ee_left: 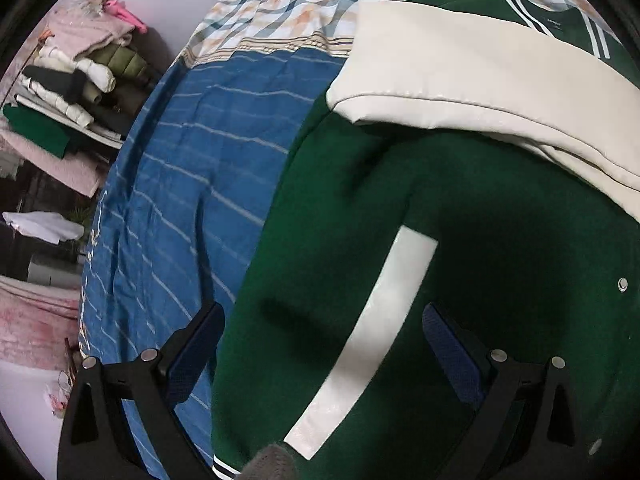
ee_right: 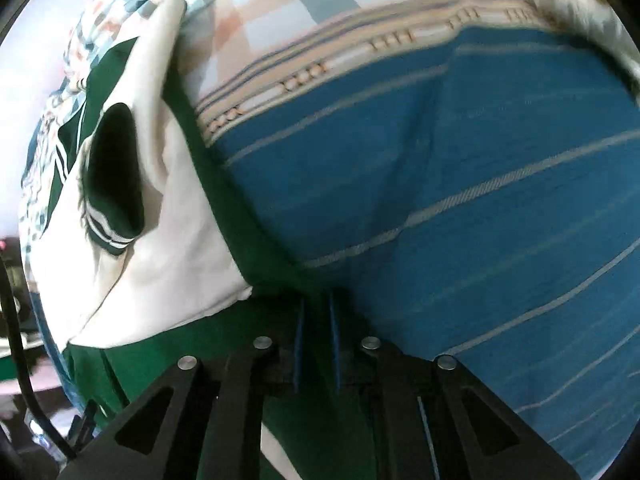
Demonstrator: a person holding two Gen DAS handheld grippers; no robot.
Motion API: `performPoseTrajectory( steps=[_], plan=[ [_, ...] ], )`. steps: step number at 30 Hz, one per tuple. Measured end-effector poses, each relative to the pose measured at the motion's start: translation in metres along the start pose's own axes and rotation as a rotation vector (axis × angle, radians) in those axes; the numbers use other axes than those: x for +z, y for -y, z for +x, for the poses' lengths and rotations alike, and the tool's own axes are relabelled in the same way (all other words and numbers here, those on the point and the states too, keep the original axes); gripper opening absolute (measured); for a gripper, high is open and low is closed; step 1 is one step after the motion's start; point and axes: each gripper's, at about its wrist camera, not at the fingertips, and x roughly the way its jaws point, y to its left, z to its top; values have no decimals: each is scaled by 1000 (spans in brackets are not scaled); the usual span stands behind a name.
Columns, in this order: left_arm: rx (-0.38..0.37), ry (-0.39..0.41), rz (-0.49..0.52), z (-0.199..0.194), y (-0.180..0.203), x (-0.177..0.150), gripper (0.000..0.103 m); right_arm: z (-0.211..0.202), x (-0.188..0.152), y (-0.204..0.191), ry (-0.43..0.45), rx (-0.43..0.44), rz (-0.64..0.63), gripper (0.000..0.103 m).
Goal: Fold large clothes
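A green varsity jacket (ee_left: 500, 208) with cream sleeves lies on a bed. In the left wrist view one cream sleeve (ee_left: 460, 68) is folded across its upper body, and a white pocket strip (ee_left: 384, 312) runs down the green front. My left gripper (ee_left: 322, 312) hovers open over the jacket's left edge, nothing between its fingers. In the right wrist view my right gripper (ee_right: 316, 300) is shut on the jacket's green edge (ee_right: 256, 240), just below the other cream sleeve (ee_right: 168, 220). That sleeve's striped green cuff (ee_right: 116, 200) lies on top of it.
The bed has a blue striped sheet (ee_left: 192, 160) (ee_right: 480, 200) and a plaid cover (ee_left: 300, 4) further up. A shelf with stacked folded clothes (ee_left: 72, 80) stands left of the bed. A black cable (ee_right: 16, 340) hangs at the left edge of the right wrist view.
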Motion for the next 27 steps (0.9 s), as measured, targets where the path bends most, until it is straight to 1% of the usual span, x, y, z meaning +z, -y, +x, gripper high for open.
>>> performPoseTrajectory(
  steps=[3, 4, 5, 6, 7, 8, 9, 10, 11, 12, 14, 15, 16, 17, 18, 19, 20, 21, 23, 24, 26, 27],
  plan=[
    [7, 9, 5, -7, -6, -5, 101, -27, -8, -16, 40, -38, -42, 23],
    [7, 6, 2, -9, -10, -8, 101, -34, -14, -21, 38, -54, -41, 27],
    [9, 1, -4, -11, -16, -12, 101, -43, -23, -28, 41, -50, -41, 30],
    [11, -3, -7, -12, -21, -15, 101, -50, -36, -37, 42, -19, -51, 31],
    [18, -11, -10, -13, -25, -20, 101, -52, -53, -52, 17, 29, -77, 32],
    [30, -25, -18, -14, -31, -27, 101, -50, -66, -63, -12, 72, -99, 32],
    [35, -39, -24, -14, -36, -32, 101, -42, -86, -79, -67, 145, -128, 32],
    [40, -62, -34, -15, -42, -42, 101, -33, -102, -90, -119, 204, -145, 32],
    [42, -77, -38, -14, -47, -48, 101, -16, -123, -110, -204, 292, -161, 32],
    [42, -95, -44, -14, -53, -57, 101, -2, -138, -123, -256, 346, -166, 32],
    [42, -117, -46, -12, -63, -69, 101, 31, -167, -147, -338, 413, -178, 32],
    [41, -126, -44, -12, -67, -76, 101, 48, -177, -158, -380, 451, -173, 32],
    [41, -132, -40, -12, -68, -83, 101, 58, -182, -165, -402, 465, -167, 32],
    [41, -144, -31, -11, -72, -91, 101, 77, -191, -174, -450, 458, -167, 31],
    [33, -160, -23, -9, -74, -97, 101, 89, -198, -176, -482, 445, -147, 24],
    [24, -168, -20, -9, -76, -102, 101, 97, -202, -176, -506, 434, -116, 5],
    [5, -176, -21, -9, -79, -107, 101, 97, -204, -171, -488, 411, -90, 5],
    [-9, -179, -19, -9, -81, -110, 101, 89, -204, -167, -451, 393, -85, 5],
    [-38, -175, 0, -11, -82, -118, 101, 69, -203, -164, -378, 365, -94, 5],
    [-45, -171, 12, -12, -81, -120, 101, 58, -200, -164, -341, 335, -103, 5],
    [-65, -165, 35, -10, -81, -126, 101, 48, -190, -170, -296, 286, -129, 6],
    [-78, -168, 40, -8, -81, -128, 101, 46, -189, -172, -297, 274, -144, 8]
  ],
)
